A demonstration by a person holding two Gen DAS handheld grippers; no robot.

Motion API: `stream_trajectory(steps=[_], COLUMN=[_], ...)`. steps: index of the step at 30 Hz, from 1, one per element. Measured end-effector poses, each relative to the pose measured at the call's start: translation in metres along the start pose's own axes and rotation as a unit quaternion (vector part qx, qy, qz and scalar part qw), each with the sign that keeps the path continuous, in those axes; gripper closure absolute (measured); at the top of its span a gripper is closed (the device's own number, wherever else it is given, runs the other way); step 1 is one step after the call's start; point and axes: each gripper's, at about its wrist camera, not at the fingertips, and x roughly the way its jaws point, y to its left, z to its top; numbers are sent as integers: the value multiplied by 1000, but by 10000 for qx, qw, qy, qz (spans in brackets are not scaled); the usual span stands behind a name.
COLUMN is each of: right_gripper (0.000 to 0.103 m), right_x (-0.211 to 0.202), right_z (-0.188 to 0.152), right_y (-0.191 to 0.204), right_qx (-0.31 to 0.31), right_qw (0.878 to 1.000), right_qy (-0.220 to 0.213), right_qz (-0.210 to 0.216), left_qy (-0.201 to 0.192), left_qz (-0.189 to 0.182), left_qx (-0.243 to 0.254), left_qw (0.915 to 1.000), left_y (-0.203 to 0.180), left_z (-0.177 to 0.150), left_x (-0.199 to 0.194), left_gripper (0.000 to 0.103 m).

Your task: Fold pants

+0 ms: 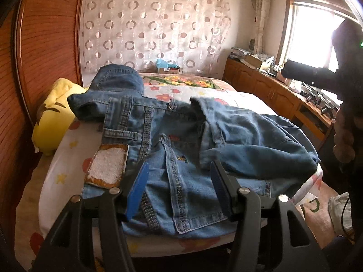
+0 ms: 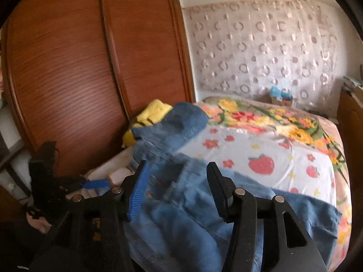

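Pants (image 1: pixel 181 140), blue denim, lie crumpled on floral bed sheet (image 2: pixel 283 158); left gripper (image 1: pixel 179 181) and right gripper (image 2: pixel 177 181) hover above, jaws of both released, nothing grasped.

Daylit bedroom, glare blown white at the window (image 1: pixel 310 36), dark silhouettes against that window, sharp left wrist view, motion-blurred right wrist view, fisheye bending and black vignette at edges.
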Motion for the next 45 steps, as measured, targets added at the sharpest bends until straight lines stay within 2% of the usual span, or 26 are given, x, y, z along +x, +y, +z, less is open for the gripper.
stream_trajectory(steps=[6,8,13,17,24,27,30,32,35,38,42,45], right_gripper=[48,44,43,42,37,36,36,36,36,36,36,36], right_x=[18,30,53,64,65,66,67,66,63,61,59,57], right_z=[-40,-52,-86,-104,-119,-120,-123,-124,-123,-123,-123,-123], right_y=[-33,-46,-78,-88,-86,-88,-89,-90,-92,-93,-93,-96], right_qx=[-154,-109,273,395,432,500,596,628,696,735,744,800], right_qw=[9956,9923,9859,9825,9821,9824,9833,9839,9844,9846,9845,9849], right_qy=[485,676,1088,1295,1250,1234,1192,1157,1125,1099,1063,1016], right_qz=[-787,-1032,-1242,-1278,-1341,-1310,-1241,-1210,-1161,-1147,-1177,-1152], left_qy=[172,218,228,175,213,301,541,720,905,985,994,923], left_qz=[-149,-172,-298,-461,-829,-895,-829,-652,-528,-544,-498,-689], left_qx=[8,43,169,257,372,559,687,708,620,603,702,784], left_qw=[9997,9996,9992,9985,9956,9940,9927,9928,9926,9918,9913,9902], left_y=[-7,-12,-23,-32,-46,-56,-62,-61,-59,-60,-66,-71], left_z=[-1,-1,2,9,28,32,35,34,30,26,26,28], left_x=[17,22,33,37,49,56,72,83,96,103,109,105], left_gripper=[48,48,48,49,70,74,74,73,69,64,64,80])
